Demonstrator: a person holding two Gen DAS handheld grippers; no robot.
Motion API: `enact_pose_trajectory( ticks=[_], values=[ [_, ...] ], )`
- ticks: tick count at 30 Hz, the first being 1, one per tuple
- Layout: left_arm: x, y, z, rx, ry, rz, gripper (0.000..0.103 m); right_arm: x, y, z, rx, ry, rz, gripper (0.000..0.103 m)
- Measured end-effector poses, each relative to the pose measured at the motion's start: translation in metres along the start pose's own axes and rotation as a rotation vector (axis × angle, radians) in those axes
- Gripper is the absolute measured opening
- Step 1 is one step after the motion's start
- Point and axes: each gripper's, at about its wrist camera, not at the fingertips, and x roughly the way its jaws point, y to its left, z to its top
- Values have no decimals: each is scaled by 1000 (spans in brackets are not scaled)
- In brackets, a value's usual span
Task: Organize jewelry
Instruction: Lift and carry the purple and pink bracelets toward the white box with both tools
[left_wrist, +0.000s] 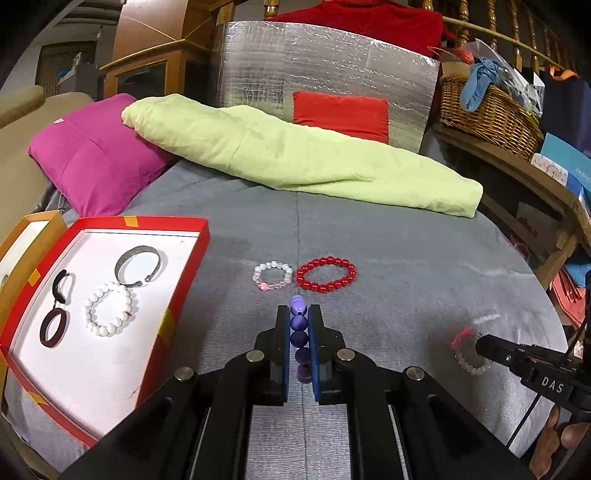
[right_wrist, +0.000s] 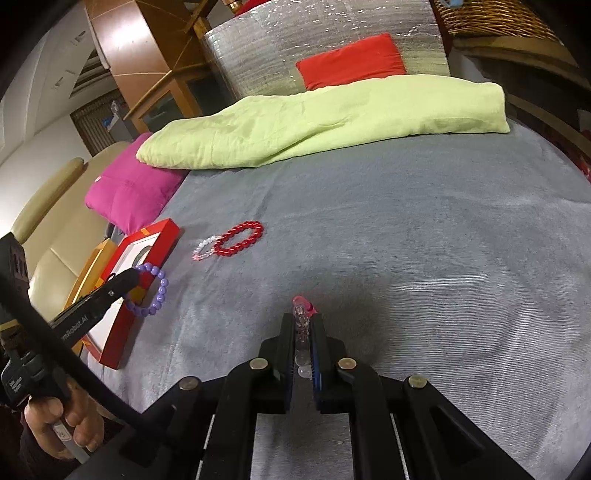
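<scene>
The left gripper (left_wrist: 298, 314) is clamped narrow on a purple bead bracelet (left_wrist: 298, 332), held edge-on. The right gripper (right_wrist: 303, 321) pinches a clear-and-pink bracelet (right_wrist: 302, 317), seemingly just above the grey blanket (right_wrist: 406, 258). Ahead of the left jaws lie a pale bracelet (left_wrist: 272, 275) and red bracelet (left_wrist: 326, 274), touching; to their left, the red box (left_wrist: 177, 295).

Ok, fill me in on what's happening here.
A person is sorting bracelets into a red box on a grey bed. The left gripper is shut on a purple bracelet, the right gripper on a clear-and-pink one. A red bracelet and a pale one lie loose.
</scene>
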Motion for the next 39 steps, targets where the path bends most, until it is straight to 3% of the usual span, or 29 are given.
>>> enact_pose_trajectory(
  ticks=[39],
  values=[
    [-31, 87, 6, -191, -65, 73, 9, 13, 139, 24, -246, 29, 114, 8]
  ],
)
